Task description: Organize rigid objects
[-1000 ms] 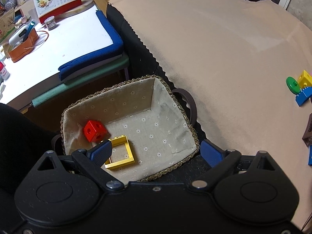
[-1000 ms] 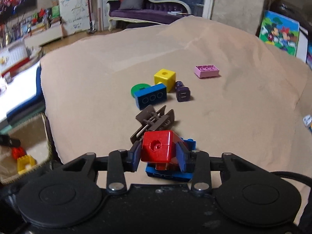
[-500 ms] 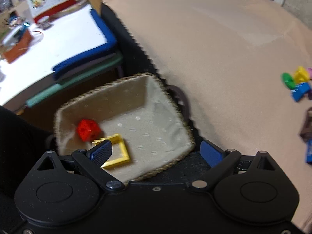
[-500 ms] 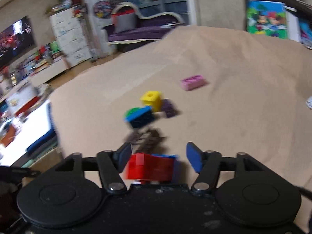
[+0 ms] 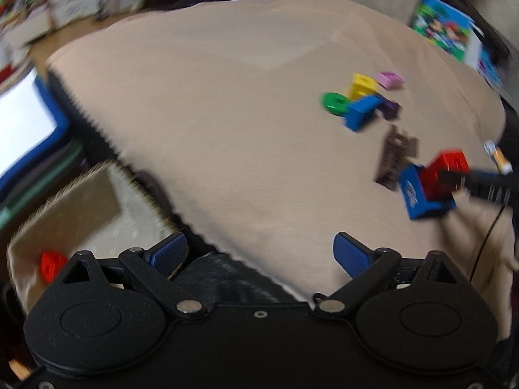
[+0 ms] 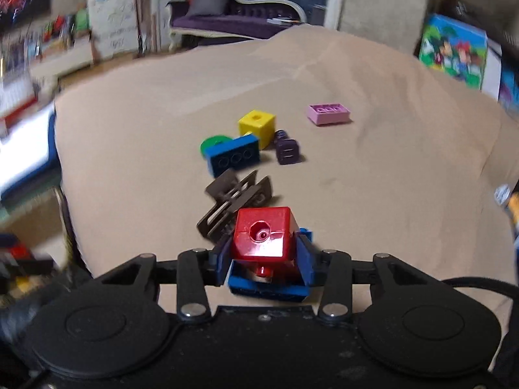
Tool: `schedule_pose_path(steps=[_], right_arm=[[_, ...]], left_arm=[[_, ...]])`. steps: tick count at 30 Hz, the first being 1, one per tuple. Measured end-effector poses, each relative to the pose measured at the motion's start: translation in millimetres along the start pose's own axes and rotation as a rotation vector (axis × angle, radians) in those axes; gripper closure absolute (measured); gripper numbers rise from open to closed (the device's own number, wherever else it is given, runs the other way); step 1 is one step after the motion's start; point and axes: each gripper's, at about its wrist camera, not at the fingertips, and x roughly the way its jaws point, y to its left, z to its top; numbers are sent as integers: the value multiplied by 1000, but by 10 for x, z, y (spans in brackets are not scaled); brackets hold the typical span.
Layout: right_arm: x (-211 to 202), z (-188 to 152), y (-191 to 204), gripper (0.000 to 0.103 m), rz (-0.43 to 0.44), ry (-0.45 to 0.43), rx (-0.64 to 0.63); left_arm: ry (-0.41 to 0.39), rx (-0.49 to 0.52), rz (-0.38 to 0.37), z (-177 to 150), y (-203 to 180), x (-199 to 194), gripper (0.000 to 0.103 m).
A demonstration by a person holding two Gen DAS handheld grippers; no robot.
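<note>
The right gripper (image 6: 264,256) had just been closing and clenched a red cube (image 6: 264,235), pads pressed on its sides, above a blue brick (image 6: 269,287) on the beige cloth (image 6: 373,175); the left gripper (image 5: 259,253) hung released, nothing between its pads, beside the lined basket (image 5: 81,207) holding another red block (image 5: 50,264).

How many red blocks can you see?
2. One red cube is squeezed in the right tongs, above a blue block. Another red block lies in the basket. More could be hidden in the basket.
</note>
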Motion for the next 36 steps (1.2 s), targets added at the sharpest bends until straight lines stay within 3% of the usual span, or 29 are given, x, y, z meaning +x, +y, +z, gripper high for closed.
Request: schedule_pose_path(steps=[8, 11, 17, 19, 23, 27, 31, 33, 36], right_arm=[[-32, 69, -1105, 67, 200, -6, 447], [36, -13, -1449, 67, 219, -12, 572], [220, -244, -1957, 67, 237, -2, 765], [254, -294, -2038, 82, 220, 8, 780], [287, -346, -2121, 82, 227, 12, 800], [243, -326, -2073, 82, 138, 11, 745], [233, -311, -2052, 82, 105, 6, 702], [227, -302, -2022, 79, 100, 7, 672], [181, -280, -1979, 62, 97, -7, 640]], left_arm=[[18, 173, -94, 165, -763, 209, 9], [27, 229, -146, 227, -1095, 268, 9], [31, 358, -172, 231, -1754, 445, 9], [25, 388, -189, 214, -1910, 469, 9], [12, 428, -213, 228, -2212, 505, 9], [-4, 463, -224, 291, -2479, 547, 7], [5, 459, -180, 358, -2629, 649, 6], [24, 431, -111, 384, -2576, 730, 7], [73, 334, -83, 408, -2325, 841, 5]])
